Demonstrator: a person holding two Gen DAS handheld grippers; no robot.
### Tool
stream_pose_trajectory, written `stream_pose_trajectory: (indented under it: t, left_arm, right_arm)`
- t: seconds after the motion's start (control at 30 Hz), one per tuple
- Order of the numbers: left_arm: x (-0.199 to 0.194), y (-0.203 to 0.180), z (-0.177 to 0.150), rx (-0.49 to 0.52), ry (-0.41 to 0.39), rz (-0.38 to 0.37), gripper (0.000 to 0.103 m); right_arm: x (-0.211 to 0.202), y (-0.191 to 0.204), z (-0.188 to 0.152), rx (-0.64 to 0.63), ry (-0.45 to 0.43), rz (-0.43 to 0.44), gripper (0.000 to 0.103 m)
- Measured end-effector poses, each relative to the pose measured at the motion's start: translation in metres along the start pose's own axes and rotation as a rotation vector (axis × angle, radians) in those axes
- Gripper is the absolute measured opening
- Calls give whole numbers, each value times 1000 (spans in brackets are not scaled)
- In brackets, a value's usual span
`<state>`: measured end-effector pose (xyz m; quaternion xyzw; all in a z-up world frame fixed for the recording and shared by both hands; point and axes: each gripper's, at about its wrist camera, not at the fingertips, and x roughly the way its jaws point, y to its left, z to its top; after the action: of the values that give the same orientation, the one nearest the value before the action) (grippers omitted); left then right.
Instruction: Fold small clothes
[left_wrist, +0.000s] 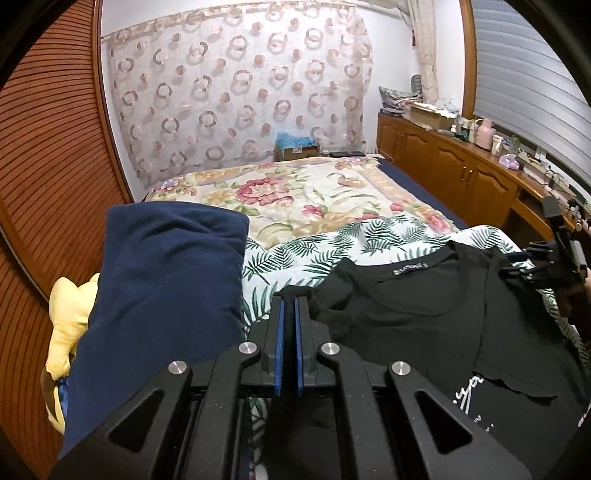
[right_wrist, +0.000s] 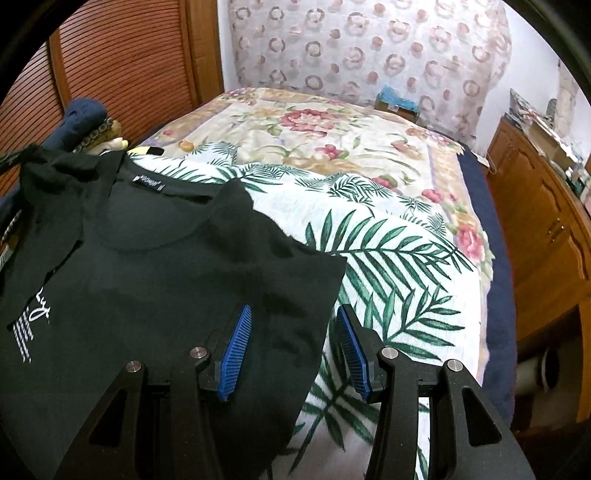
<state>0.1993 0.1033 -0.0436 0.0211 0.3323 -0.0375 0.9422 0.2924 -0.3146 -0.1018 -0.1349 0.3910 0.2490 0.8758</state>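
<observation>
Here the left tongs (left_wrist: 289, 306) point down toward the bed, their blue pads pressed together at the left edge of the black T-shirt (left_wrist: 424, 317); whether any cloth is pinched between them cannot be told, since the fingertips sit right against the dark fabric. The right tongs (right_wrist: 293, 325) also tilt downward, pads standing apart: the left pad lies over the shirt's right side, the right pad over the leaf-print sheet (right_wrist: 388, 266), with the shirt's edge running between them, not pressed. In the left wrist view the right tongs appear at the far right edge, cut off, with part of a hand (left_wrist: 585, 280) behind them. The T-shirt lies spread on the leaf-print sheet, neck label away from the cameras, white printing near its lower part only partly readable. A navy pillow (left_wrist: 166, 288) stands just beside the shirt on the left, with a yellow cloth (left_wrist: 70, 321) behind it. A floral bedspread (left_wrist: 295, 195) covers the far bed; a wooden cabinet (left_wrist: 461, 173) with cluttered top runs along the right.
</observation>
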Motion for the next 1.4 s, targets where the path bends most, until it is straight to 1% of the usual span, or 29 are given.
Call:
stream_pose_trajectory:
  t: [0.2,0.27,0.3,0.37,0.4,0.43,0.47,0.5,0.63,0.87,1.2,1.4]
  left_arm:
    - [-8,-8,-13,17,-1,-27,6]
    - [-8,-10,-16,20,3,-34,6]
    - [-9,-12,-18,22,5,-36,6]
    - [-11,-14,-21,26,3,-43,6]
    - [-13,-15,-21,28,1,-45,6]
    - [-16,-17,-22,30,-2,-47,6]
    - [-18,-18,-23,33,-6,-48,6]
    - [-22,-20,-24,34,-12,-50,6]
    - [-35,-26,-27,43,-33,-56,6]
    - [-65,-31,-32,49,-84,-67,6]
    - [-99,-41,-49,60,-119,-88,6]
    - [-125,-39,-64,39,-147,-96,6]
  right_arm:
    - [-1,-7,-10,45,-39,30,50]
    - [-3,-6,-12,49,-53,38,39]
    - [-4,-6,-14,53,-59,52,31]
    - [-5,-5,-16,54,-66,56,23]
    - [-6,-5,-18,55,-66,60,12]
    - [-7,-4,-19,60,-64,81,9]
    - [-9,-4,-21,62,-69,83,8]
    - [-14,-2,-22,60,-81,67,6]
    - [-39,6,-25,51,-150,57,5]
    - [-96,33,-39,-14,-256,13,5]
    - [-158,64,-78,-88,-340,5,4]
    - [-180,64,-102,-91,-364,1,4]
